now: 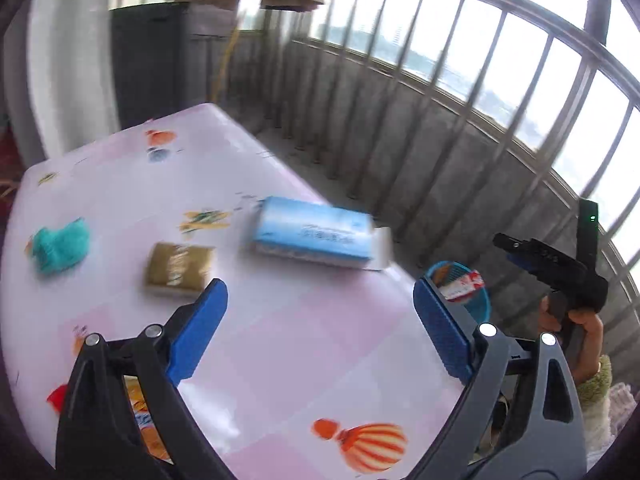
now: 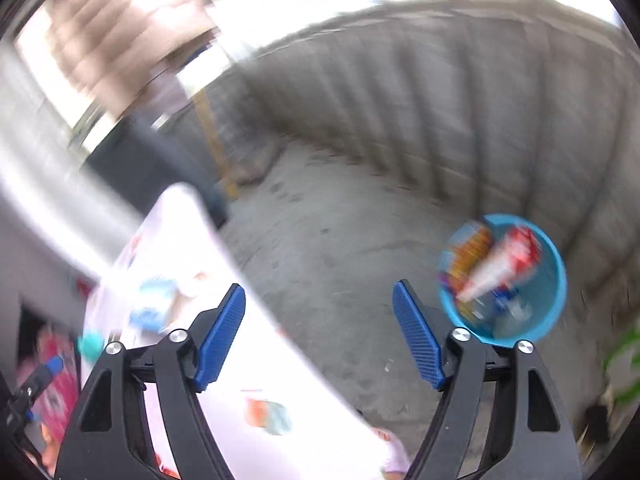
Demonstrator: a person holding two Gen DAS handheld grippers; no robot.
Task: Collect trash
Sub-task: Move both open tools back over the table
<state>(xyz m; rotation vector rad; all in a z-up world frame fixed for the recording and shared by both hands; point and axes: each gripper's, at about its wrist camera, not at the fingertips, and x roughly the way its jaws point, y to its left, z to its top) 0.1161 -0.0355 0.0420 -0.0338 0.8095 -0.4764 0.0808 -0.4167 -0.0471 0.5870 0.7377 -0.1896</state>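
Observation:
My left gripper [image 1: 320,292] hangs open over the pink patterned table [image 1: 280,352] with nothing between its fingers. On the table lie a blue tissue pack [image 1: 312,236], a gold-brown packet [image 1: 178,268] and a teal crumpled thing [image 1: 60,244]. An orange wrapper [image 1: 140,412] shows under the left finger. A blue bin [image 2: 560,280] stands on the concrete floor past the table's edge and holds several wrappers [image 2: 504,264]. My right gripper [image 2: 320,292] is open and empty above the floor, to the left of the bin. The right wrist view is blurred.
A metal railing [image 1: 460,92] on a low concrete wall encloses the balcony. A dark cabinet [image 1: 148,60] stands behind the table. A hand [image 1: 584,320] holds the right gripper [image 1: 506,248] beyond the table's right edge. A green plant [image 2: 624,352] sits at the far right.

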